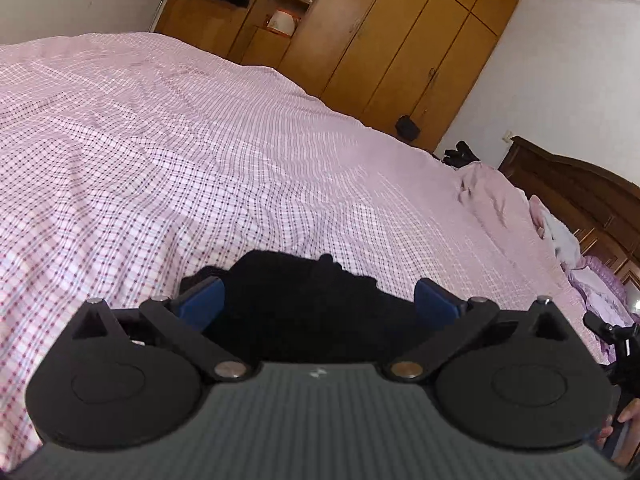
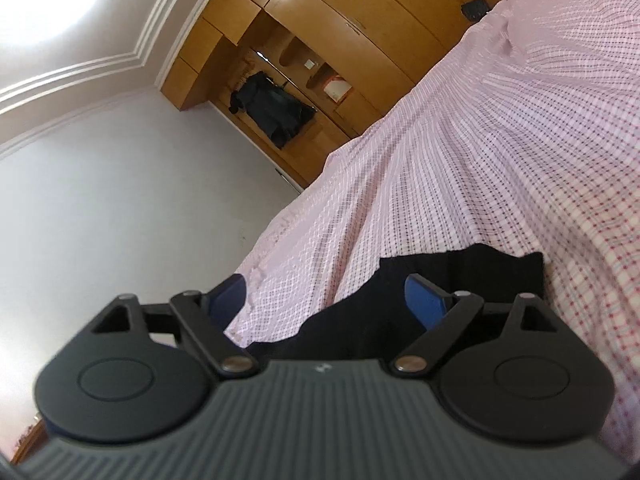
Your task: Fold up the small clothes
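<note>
Black garment is laid on checked bedspread; left gripper and right gripper are held wide, gripping nothing.

Setting: bedroom in a home. A bed under a pink checked cover fills the space ahead of the left claw. Beyond its far edge stands a wooden wardrobe, doors shut, with open shelves and a dark coat hanging. A carved wooden headboard lies far right. White moulding rims the ceiling.
</note>
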Demonstrator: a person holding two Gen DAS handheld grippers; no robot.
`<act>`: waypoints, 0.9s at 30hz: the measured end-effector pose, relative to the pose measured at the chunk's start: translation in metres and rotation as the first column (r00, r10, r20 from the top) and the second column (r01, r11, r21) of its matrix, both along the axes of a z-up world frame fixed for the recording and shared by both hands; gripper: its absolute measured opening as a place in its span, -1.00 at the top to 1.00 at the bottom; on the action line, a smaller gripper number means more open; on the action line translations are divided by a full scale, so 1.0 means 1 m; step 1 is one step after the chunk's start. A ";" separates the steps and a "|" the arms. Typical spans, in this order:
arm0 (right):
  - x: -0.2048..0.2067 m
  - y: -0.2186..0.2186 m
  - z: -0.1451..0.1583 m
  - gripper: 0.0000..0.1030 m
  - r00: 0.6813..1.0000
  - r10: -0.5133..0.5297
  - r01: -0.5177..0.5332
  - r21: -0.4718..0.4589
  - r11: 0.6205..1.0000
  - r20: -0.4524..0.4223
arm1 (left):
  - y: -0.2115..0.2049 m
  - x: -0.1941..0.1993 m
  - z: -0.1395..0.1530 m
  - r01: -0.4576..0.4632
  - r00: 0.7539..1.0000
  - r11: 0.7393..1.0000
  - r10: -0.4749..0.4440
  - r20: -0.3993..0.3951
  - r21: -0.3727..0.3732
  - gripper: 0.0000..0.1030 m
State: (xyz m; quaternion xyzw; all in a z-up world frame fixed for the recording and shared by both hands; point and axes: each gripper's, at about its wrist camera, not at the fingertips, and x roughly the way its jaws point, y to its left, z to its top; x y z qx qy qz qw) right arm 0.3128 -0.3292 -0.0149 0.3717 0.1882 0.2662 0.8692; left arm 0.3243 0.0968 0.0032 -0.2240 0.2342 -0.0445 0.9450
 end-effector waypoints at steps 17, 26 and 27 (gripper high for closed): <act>-0.072 -0.035 0.002 -0.72 0.995 -0.006 0.009 0.033 0.999 -0.096 | -0.030 -0.099 0.019 0.052 0.999 0.993 -0.051 -0.016 0.103 -1.00; -0.092 -0.033 0.005 -0.71 0.985 -0.028 0.004 -0.142 0.990 -0.171 | -0.037 -0.135 0.015 0.067 0.996 0.991 -0.059 -0.068 0.115 -1.00; -0.089 -0.032 0.007 -0.71 0.981 -0.044 0.004 -0.209 0.978 -0.190 | -0.038 -0.136 0.015 0.069 0.995 0.989 -0.059 -0.082 0.127 -1.00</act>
